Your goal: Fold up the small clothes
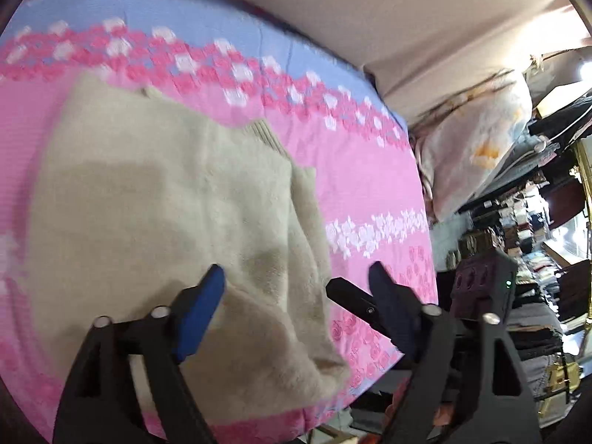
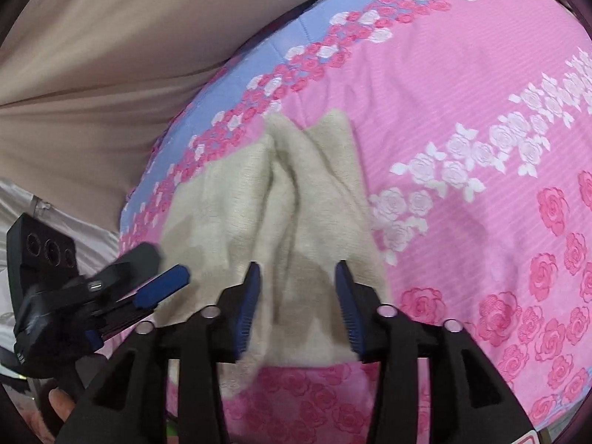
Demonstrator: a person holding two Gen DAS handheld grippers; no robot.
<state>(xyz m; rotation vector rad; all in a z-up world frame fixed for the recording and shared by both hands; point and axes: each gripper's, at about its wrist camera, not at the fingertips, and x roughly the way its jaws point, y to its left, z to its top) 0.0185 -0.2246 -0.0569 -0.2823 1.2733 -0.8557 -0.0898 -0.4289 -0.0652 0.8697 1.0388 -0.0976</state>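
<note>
A small cream knitted sweater (image 1: pixel 166 203) lies on the pink flowered bedspread (image 1: pixel 351 170). It also shows in the right wrist view (image 2: pixel 296 199), bunched into folds. My left gripper (image 1: pixel 296 277) is open and hovers over the sweater's near right edge, holding nothing. My right gripper (image 2: pixel 298 270) is open, its blue pads on either side of the sweater's near end, just above it. The left gripper (image 2: pixel 162 281) shows in the right wrist view at the sweater's left edge. The right gripper's black finger (image 1: pixel 351 301) shows in the left wrist view.
The bedspread (image 2: pixel 481 92) has a blue band and rose patterns. A beige wall (image 2: pixel 111 37) lies behind the bed. A pale pillow bundle (image 1: pixel 473 148) and cluttered shelves (image 1: pixel 536 240) stand beyond the bed's right edge.
</note>
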